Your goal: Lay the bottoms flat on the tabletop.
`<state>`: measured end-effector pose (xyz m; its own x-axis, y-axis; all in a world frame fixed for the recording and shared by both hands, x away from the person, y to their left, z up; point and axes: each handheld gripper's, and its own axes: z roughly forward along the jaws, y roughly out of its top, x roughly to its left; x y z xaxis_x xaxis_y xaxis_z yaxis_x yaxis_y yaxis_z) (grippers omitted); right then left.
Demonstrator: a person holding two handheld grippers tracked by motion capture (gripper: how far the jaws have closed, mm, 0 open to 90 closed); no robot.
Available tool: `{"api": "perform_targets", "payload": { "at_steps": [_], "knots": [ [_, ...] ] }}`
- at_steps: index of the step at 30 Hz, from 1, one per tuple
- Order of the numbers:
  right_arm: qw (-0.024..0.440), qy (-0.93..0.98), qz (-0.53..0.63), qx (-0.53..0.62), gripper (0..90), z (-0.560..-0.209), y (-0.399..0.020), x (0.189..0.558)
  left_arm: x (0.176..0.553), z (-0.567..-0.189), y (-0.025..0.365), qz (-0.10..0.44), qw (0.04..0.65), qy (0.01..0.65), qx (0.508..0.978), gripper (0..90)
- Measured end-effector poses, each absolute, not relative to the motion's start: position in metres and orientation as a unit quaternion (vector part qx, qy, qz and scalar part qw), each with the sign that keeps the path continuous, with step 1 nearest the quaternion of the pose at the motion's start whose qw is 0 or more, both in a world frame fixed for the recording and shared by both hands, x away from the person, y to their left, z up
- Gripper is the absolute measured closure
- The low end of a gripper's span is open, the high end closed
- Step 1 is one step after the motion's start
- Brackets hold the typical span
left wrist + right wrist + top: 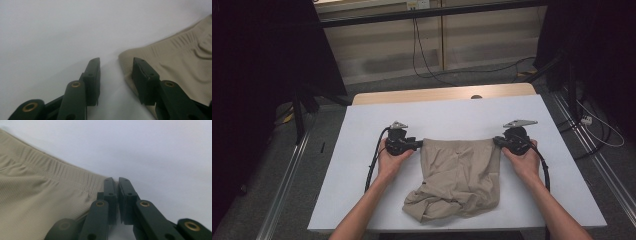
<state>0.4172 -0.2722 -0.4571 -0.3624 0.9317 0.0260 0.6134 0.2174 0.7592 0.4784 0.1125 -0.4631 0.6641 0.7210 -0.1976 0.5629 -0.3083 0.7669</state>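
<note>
The beige shorts (180, 57) run past the left gripper view's right edge.

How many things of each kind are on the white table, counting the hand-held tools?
Beige garment: 1
Hand-held tools: 2, the left tool and the right tool
Total: 3

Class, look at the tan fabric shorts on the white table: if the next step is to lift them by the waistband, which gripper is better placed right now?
Right. The right gripper has its jaws shut on the corner of the tan fabric shorts, while the left gripper is open, straddling the opposite corner on the white table.
</note>
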Motion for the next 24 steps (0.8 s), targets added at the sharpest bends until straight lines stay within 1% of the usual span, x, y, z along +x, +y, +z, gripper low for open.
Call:
{"api": "perform_targets", "payload": {
  "at_steps": [3, 5, 8, 12, 14, 16, 18, 20, 24],
  "knots": [
    [0.219, 0.741, 0.362, 0.522, 83.7, -0.459, -0.275, 0.422, 0.480, -0.462, 0.108, 0.093, 0.428, 0.399, 0.805, 58.2],
    [0.219, 0.740, 0.365, 0.520, 77.7, -0.459, -0.276, 0.421, 0.481, -0.465, 0.104, 0.089, 0.432, 0.397, 0.805, 58.3],
    [0.213, 0.732, 0.377, 0.526, 74.2, -0.457, -0.283, 0.418, 0.480, -0.466, 0.101, 0.098, 0.432, 0.392, 0.806, 59.5],
    [0.203, 0.734, 0.377, 0.527, 73.5, -0.459, -0.286, 0.416, 0.480, -0.467, 0.100, 0.089, 0.435, 0.383, 0.810, 62.9],
    [0.191, 0.737, 0.375, 0.529, 75.4, -0.463, -0.285, 0.417, 0.479, -0.468, 0.099, 0.085, 0.438, 0.376, 0.812, 69.6],
    [0.192, 0.740, 0.377, 0.523, 77.7, -0.463, -0.282, 0.418, 0.478, -0.469, 0.098, 0.083, 0.440, 0.368, 0.815, 77.7],
    [0.187, 0.742, 0.381, 0.519, 82.7, -0.463, -0.281, 0.419, 0.478, -0.467, 0.098, 0.079, 0.438, 0.369, 0.816, 84.3],
    [0.187, 0.741, 0.383, 0.519, 85.2, -0.461, -0.282, 0.419, 0.478, -0.465, 0.102, 0.071, 0.441, 0.376, 0.812, 86.1],
    [0.197, 0.735, 0.405, 0.508, 85.6, -0.450, -0.279, 0.417, 0.476, -0.449, 0.110, 0.085, 0.469, 0.382, 0.792, 86.2]
  ]
}}
